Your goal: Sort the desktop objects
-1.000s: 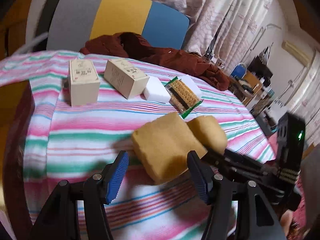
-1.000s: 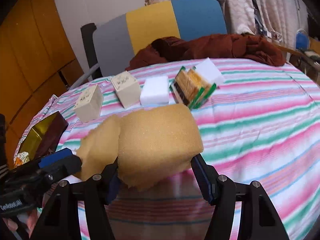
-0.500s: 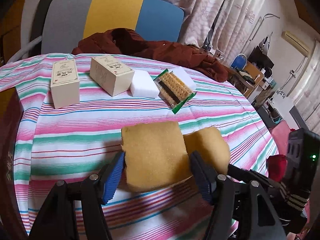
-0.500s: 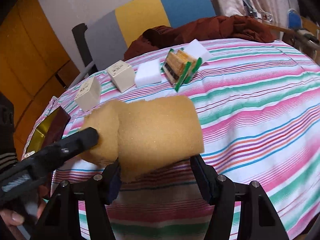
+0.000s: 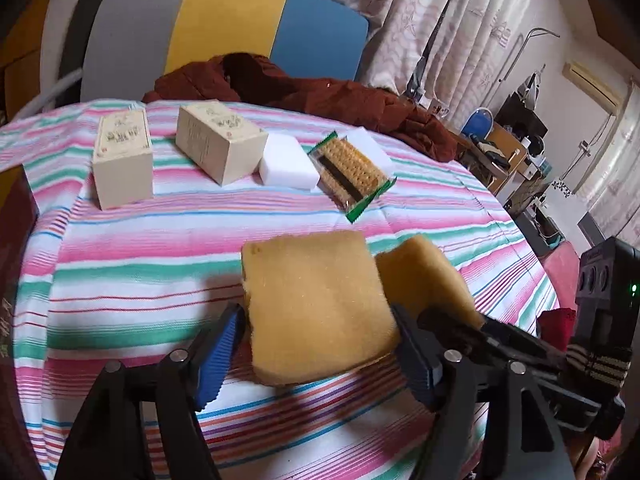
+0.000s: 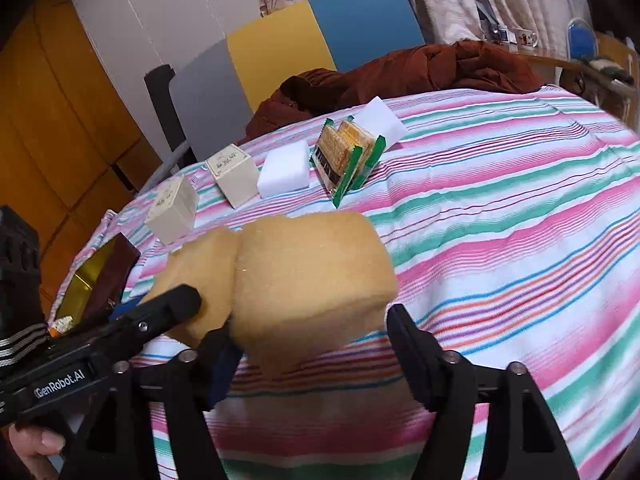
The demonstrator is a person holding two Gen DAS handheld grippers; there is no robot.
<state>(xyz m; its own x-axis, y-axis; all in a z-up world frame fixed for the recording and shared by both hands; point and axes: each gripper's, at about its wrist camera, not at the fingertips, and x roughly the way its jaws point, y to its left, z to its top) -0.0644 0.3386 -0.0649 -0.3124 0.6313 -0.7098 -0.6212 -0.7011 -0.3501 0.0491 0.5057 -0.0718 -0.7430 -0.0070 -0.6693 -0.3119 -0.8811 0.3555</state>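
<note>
- Two yellow sponges lie side by side on the striped counter (image 5: 120,264), touching each other.
- Left gripper (image 5: 320,344) has been opening; the left sponge (image 5: 316,304) sits between its wide jaws, with a gap at the blue pad.
- Right gripper (image 6: 308,344) has also been opening; the right sponge (image 6: 312,280) is between its jaws, no longer squeezed.
- Behind stand two beige boxes (image 5: 124,160), white blocks (image 5: 288,166) and a cracker packet (image 5: 350,170).
</note>
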